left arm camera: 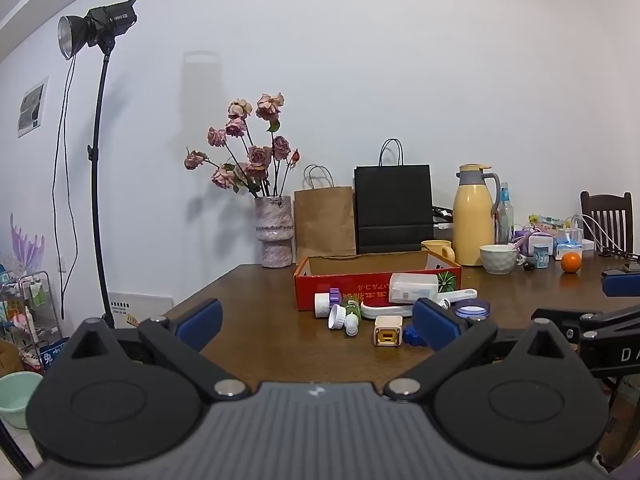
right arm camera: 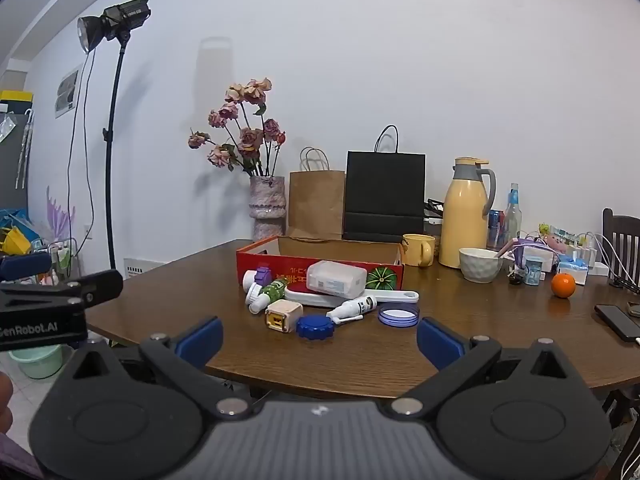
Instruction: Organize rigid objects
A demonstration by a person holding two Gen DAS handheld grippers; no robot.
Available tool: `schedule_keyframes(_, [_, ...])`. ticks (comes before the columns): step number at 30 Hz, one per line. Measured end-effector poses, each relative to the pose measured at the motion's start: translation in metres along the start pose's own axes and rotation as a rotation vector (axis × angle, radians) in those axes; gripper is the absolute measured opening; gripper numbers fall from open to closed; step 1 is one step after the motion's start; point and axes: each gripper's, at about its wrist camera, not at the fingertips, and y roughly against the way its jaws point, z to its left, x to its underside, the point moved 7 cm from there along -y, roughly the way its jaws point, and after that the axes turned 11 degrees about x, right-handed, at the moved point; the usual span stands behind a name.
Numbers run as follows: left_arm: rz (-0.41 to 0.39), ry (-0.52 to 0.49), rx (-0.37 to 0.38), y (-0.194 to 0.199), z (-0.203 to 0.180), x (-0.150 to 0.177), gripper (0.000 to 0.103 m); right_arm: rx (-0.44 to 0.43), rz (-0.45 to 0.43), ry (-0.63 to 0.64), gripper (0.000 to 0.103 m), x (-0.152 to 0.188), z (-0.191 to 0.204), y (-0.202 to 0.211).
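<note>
Left claw (left arm camera: pixel 316 322) hangs at the near left edge of the worktop (left arm camera: pixel 256 320), spread wide and empty. Ahead, the small things lie heaped against the near wall of the red box (right arm camera: pixel 256 260): white bottles (right arm camera: pixel 256 294), green tube (right arm camera: pixel 276 287), cream cube (right arm camera: pixel 283 315), blue cap (right arm camera: pixel 315 326), spray (right arm camera: pixel 352 307), clear case (right arm camera: pixel 337 278), round lid (right arm camera: pixel 399 314). Right claw (right arm camera: pixel 319 338) waits near them, also wide and empty. Nothing seems sorted yet; this looks like the opening approach. Next, one claw should reach forward to a loose outlying piece, likely the blue cap, and close on it squarely
</note>
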Motion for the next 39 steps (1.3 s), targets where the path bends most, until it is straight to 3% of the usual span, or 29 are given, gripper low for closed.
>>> schedule_keyframes(18, [-0.021, -0.018, 0.010, 0.0017, -0.0028, -0.0036, 0.103, 0.000, 0.005, 0.001, 0.103, 0.0013, -0.0003, -0.0011])
schedule_keyframes(39, [0.013, -0.025, 0.039, -0.0029, -0.0042, 0.0024, 0.103, 0.009, 0.049, -0.013, 0.103, 0.0077, -0.0035, -0.0060])
